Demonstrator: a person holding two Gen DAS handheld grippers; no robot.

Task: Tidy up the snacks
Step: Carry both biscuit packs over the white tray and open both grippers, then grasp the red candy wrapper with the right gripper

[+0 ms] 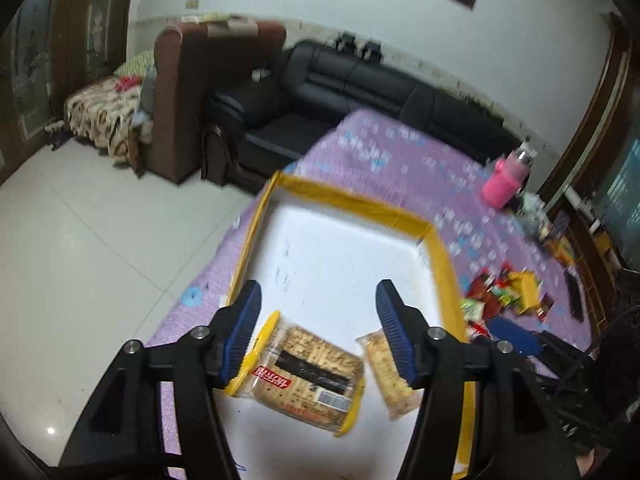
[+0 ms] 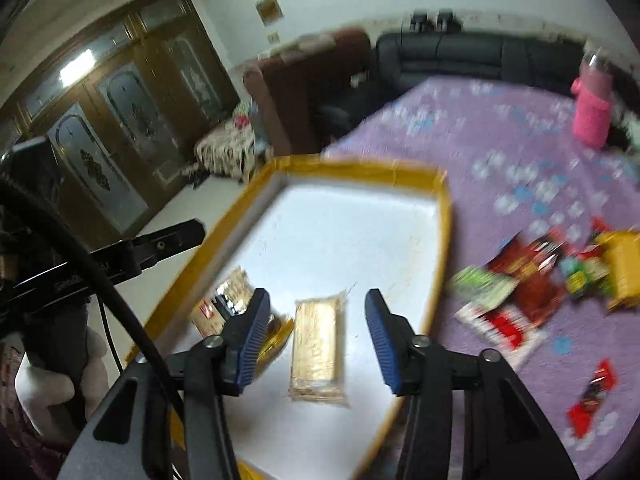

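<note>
Both of my tongs hang over the yellow-rimmed tray [image 1: 442, 264], and neither is gripping anything.

Through the left wrist camera, my left tongs [image 1: 318, 328] stand with their blue pads apart and nothing pressed between them. Below the gap lies the large cracker pack [image 1: 306, 376], flat on the tray's white floor, its yellow end tucked under the left-hand pad. Just under the right-hand pad lies the small cracker pack [image 1: 386, 368], beside the large one and not touching it as far as I can tell. This view alone shows the black sofa [image 1: 340, 92] far ahead clearly, and a bed with a patterned cover [image 1: 100, 116] off to the left.

Through the right wrist camera, my right tongs [image 2: 318, 332] are likewise spread, empty. The small cracker pack [image 2: 318, 350] sits directly below the gap, lengthwise. The large pack [image 2: 236, 304] is mostly hidden behind the left pad here. Only this view gives me the loose pile of snack packets [image 2: 532, 288] on the purple cloth [image 2: 500, 152] to the right of the tongs, outside the tray, with one red packet [image 2: 592, 396] lying apart, nearer the tongs. It also shows the other gripper's black frame [image 2: 120, 260] and a gloved hand [image 2: 60, 384] at far left. The pink bottle [image 2: 592, 116] stands far ahead on the right; blur softens it in both views.
</note>
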